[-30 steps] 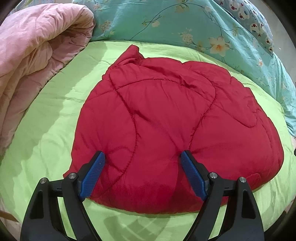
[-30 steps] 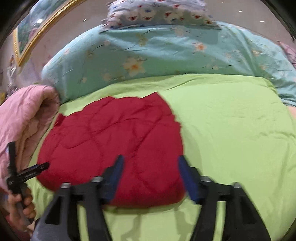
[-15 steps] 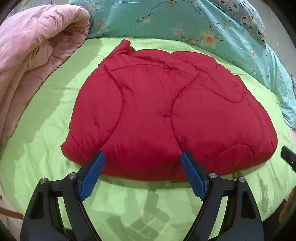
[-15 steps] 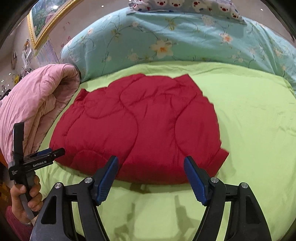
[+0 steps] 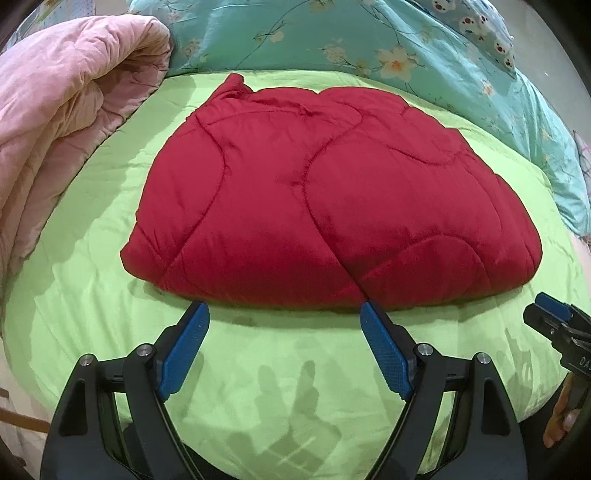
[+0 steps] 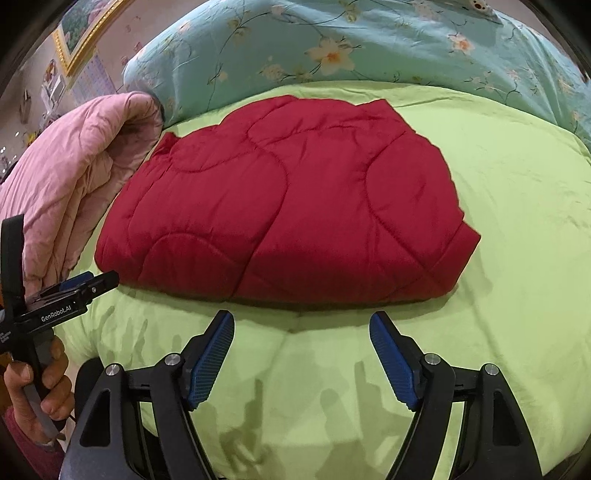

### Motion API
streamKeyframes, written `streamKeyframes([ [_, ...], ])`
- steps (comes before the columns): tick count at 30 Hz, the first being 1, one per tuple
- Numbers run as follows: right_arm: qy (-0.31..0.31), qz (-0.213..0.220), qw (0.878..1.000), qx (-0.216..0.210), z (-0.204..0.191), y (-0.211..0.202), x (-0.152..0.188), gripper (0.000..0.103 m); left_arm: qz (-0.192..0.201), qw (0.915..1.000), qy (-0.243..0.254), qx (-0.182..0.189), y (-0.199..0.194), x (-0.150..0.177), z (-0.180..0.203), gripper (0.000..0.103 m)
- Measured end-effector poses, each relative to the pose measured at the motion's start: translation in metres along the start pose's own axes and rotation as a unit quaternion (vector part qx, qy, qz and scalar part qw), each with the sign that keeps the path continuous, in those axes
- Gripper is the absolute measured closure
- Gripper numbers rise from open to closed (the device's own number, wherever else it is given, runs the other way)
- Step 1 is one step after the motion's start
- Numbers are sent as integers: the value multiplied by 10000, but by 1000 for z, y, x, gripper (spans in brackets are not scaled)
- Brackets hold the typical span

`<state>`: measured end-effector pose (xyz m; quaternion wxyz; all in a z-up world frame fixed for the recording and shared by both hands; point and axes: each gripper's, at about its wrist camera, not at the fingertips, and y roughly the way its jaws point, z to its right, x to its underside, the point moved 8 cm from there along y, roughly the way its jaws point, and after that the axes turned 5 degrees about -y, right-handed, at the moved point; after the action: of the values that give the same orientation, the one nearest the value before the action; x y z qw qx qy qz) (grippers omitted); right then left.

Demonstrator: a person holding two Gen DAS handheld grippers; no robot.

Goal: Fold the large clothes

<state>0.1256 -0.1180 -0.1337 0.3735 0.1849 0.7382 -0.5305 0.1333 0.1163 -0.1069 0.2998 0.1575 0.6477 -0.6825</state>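
A red quilted garment (image 5: 325, 192) lies folded into a thick flat bundle on the green bed sheet (image 5: 277, 369); it also shows in the right wrist view (image 6: 288, 199). My left gripper (image 5: 282, 321) is open and empty, its blue fingertips just short of the bundle's near edge. My right gripper (image 6: 301, 328) is open and empty, a little back from the same near edge. The right gripper's tip shows at the right edge of the left wrist view (image 5: 554, 314). The left gripper, held in a hand, shows at the left of the right wrist view (image 6: 74, 291).
A rolled pink quilt (image 5: 55, 122) lies along the left side of the bed (image 6: 66, 184). A teal floral duvet (image 5: 369, 44) and a patterned pillow (image 5: 491, 29) lie at the head. A framed picture (image 6: 88, 33) hangs on the far left wall.
Both grippers have pulled back from over the red bundle toward the near edge of the bed. The bundle lies where it was, now wholly in front of the fingertips.
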Motion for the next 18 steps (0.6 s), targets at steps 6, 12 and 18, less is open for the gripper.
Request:
streamKeyframes([
  [6,-54,-49,10000,-58,-5,1,6,25,-6,9999,109,-82,-5,9,4,18],
  [12,-128,-165,9998,-53,-9,3,13,24,1,9996,239,-173,-12,16,7,18],
  [18,-181,-234,9995,-83,-12,7,20,22,-89,9999,135,-27,-13,23,7,17],
])
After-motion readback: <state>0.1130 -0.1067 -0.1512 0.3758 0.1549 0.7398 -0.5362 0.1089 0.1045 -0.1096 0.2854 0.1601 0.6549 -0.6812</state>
